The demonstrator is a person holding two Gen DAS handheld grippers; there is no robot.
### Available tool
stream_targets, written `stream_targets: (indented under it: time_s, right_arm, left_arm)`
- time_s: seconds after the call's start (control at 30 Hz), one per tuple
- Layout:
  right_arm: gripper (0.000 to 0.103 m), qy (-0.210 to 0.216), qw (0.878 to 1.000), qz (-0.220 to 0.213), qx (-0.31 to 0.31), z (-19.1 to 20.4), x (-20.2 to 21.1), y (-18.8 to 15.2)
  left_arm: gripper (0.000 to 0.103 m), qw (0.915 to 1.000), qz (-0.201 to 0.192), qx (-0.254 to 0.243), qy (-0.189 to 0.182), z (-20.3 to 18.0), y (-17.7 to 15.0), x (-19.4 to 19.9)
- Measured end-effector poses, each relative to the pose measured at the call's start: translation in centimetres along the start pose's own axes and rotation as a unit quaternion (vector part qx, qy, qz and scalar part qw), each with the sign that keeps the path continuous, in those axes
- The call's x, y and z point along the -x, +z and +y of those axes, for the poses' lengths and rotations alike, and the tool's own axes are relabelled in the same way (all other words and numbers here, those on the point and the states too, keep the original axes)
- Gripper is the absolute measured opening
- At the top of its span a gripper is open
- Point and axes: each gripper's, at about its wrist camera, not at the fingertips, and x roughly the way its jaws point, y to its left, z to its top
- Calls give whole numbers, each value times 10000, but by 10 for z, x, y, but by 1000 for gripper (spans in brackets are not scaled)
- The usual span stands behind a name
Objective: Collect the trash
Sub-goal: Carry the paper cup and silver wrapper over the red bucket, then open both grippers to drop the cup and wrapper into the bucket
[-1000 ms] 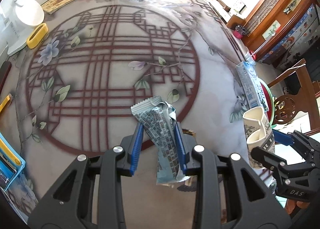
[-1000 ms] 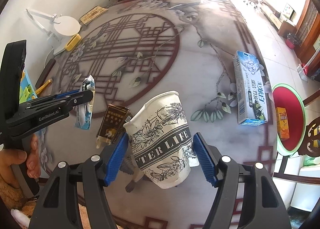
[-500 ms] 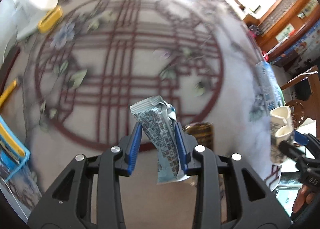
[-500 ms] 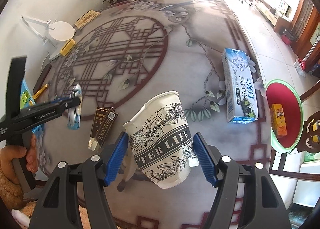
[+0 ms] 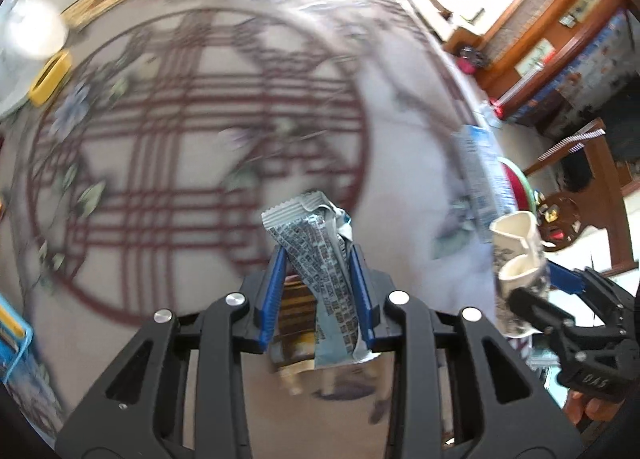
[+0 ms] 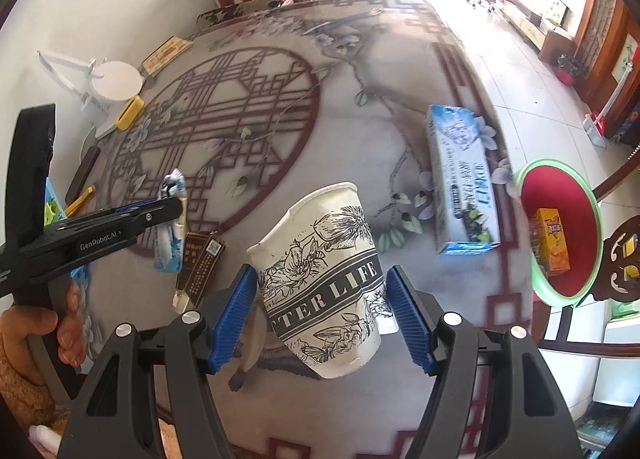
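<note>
Both my grippers carry trash above the patterned table.

My right gripper (image 6: 320,313) pinches a crushed paper cup (image 6: 320,279), rim tilted up and away; my left gripper (image 5: 318,295) clamps a blue-grey wrapper (image 5: 320,259), its long axis running along my fingers, torn end pointing away. Below it a brown packet (image 6: 202,269) lies flat on the table (image 6: 360,139) near the front edge. Farther off, a blue carton (image 6: 462,183) lies lengthwise along the right edge, beside a red bin (image 6: 560,227) holding an orange box (image 6: 550,241).
</note>
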Motion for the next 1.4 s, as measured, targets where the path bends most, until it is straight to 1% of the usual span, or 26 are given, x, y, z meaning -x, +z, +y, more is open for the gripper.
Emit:
stream_targets:
  time_s: [0.1, 0.2, 0.43, 0.63, 0.87, 1.1, 1.4]
  right_arm:
    - [66, -45, 9999, -62, -116, -12, 5, 0]
    - [66, -96, 9995, -128, -287, -30, 12, -2]
    - [66, -163, 9970, -255, -718, -77, 25, -8]
    - [66, -170, 9941, -362, -1013, -116, 34, -9]
    - [66, -135, 9927, -427, -1120, -149, 43, -8]
    - [66, -94, 9919, -439, -1192, -177, 45, -7]
    - [66, -111, 9883, -427, -1459, -227, 41, -1]
  left_arm:
    - [31, 9996, 6, -225, -140, -25, 6, -4]
    - [31, 9992, 43, -355, -194, -43, 11, -10]
    - [31, 9980, 128, -573, -213, -78, 14, -22]
    - [31, 9973, 112, -691, -223, -107, 17, -25]
    - [31, 9963, 34, -817, -278, -145, 25, -29]
    - [31, 9944, 42, -996, -340, -186, 32, -39]
    - [31, 9931, 74, -1132, -302, -221, 38, -51]
